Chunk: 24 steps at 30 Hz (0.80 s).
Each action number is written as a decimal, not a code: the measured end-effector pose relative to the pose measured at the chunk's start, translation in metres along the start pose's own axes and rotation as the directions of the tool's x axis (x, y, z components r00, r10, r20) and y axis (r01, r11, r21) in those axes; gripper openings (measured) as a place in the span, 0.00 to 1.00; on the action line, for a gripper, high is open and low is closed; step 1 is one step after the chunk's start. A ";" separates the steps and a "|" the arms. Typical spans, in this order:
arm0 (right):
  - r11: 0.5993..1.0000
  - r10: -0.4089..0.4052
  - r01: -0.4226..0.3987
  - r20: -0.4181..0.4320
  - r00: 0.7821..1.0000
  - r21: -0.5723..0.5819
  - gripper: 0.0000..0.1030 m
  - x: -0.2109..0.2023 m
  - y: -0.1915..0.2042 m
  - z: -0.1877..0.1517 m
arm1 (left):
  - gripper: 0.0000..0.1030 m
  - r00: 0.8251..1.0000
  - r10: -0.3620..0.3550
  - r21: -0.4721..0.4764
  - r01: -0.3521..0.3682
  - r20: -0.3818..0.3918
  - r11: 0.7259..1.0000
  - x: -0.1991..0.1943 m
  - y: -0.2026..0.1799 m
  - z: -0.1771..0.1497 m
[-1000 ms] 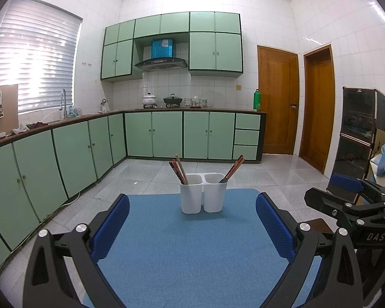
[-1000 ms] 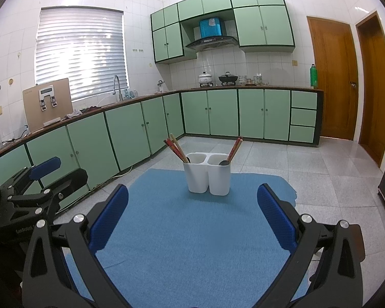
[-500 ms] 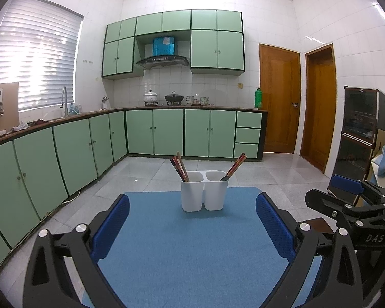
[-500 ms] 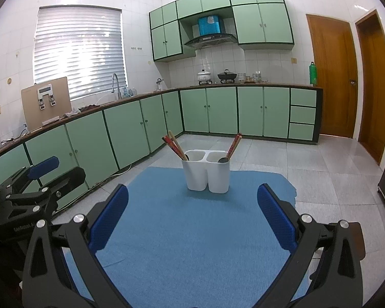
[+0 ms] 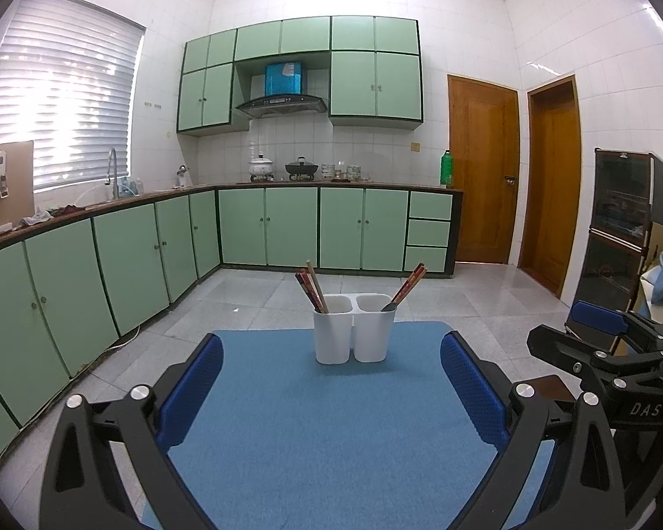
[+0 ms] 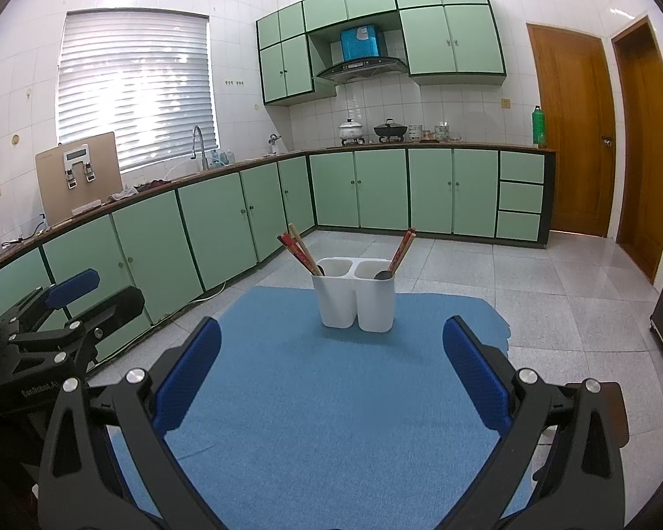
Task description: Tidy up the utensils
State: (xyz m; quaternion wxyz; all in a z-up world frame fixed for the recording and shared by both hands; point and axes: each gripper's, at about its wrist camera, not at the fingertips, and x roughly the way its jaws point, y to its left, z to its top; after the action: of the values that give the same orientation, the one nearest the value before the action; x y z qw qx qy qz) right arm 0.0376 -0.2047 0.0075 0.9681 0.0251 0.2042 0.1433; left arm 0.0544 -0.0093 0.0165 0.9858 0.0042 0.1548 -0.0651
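Observation:
A white two-compartment utensil holder (image 5: pixel 353 329) (image 6: pixel 356 293) stands near the far edge of a blue mat (image 5: pixel 331 419) (image 6: pixel 331 397). Several reddish chopsticks (image 5: pixel 311 285) (image 6: pixel 298 249) lean left out of its left compartment. More chopsticks (image 5: pixel 410 282) (image 6: pixel 402 245) and a dark spoon (image 6: pixel 382 274) lean right in the right compartment. My left gripper (image 5: pixel 331 380) is open and empty, well short of the holder. My right gripper (image 6: pixel 331 366) is also open and empty, at a similar distance. Each gripper appears at the side of the other's view.
The mat lies on a table in a kitchen with green cabinets (image 5: pixel 287 225), a grey tiled floor (image 6: pixel 530 278) and wooden doors (image 5: pixel 484 168). A dark cabinet (image 5: pixel 619 229) stands at the right. The mat between the grippers and the holder is bare.
Both views have tilted up slightly and drawn back a little, so the holder sits lower and looks a bit smaller. Both grippers stay open.

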 end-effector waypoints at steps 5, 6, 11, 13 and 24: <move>1.000 0.001 -0.001 0.000 1.000 0.000 0.95 0.000 0.000 0.000 | 0.94 1.000 0.001 0.001 -0.001 0.001 1.000 0.000 0.001 -0.001; 1.000 0.001 -0.001 0.000 1.000 -0.001 0.95 0.000 0.001 0.000 | 0.94 1.000 0.001 0.001 -0.001 0.001 1.000 -0.001 0.001 -0.001; 1.000 0.000 0.000 0.000 1.000 0.000 0.95 0.000 0.001 0.000 | 0.94 1.000 0.003 0.000 -0.003 -0.001 1.000 -0.001 0.002 -0.001; 1.000 -0.001 0.001 -0.001 1.000 0.000 0.95 0.000 0.000 0.000 | 0.94 1.000 0.004 0.000 -0.004 -0.003 1.000 -0.001 0.002 -0.001; 1.000 0.000 0.000 -0.017 1.000 0.013 0.95 0.008 -0.002 0.000 | 0.94 1.000 0.008 0.004 -0.008 -0.023 1.000 0.008 0.000 0.000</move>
State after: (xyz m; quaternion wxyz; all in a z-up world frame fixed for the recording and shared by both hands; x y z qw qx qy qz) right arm 0.0455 -0.2046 0.0037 0.9661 0.0302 0.2132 0.1423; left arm 0.0616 -0.0107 0.0142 0.9842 0.0075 0.1659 -0.0615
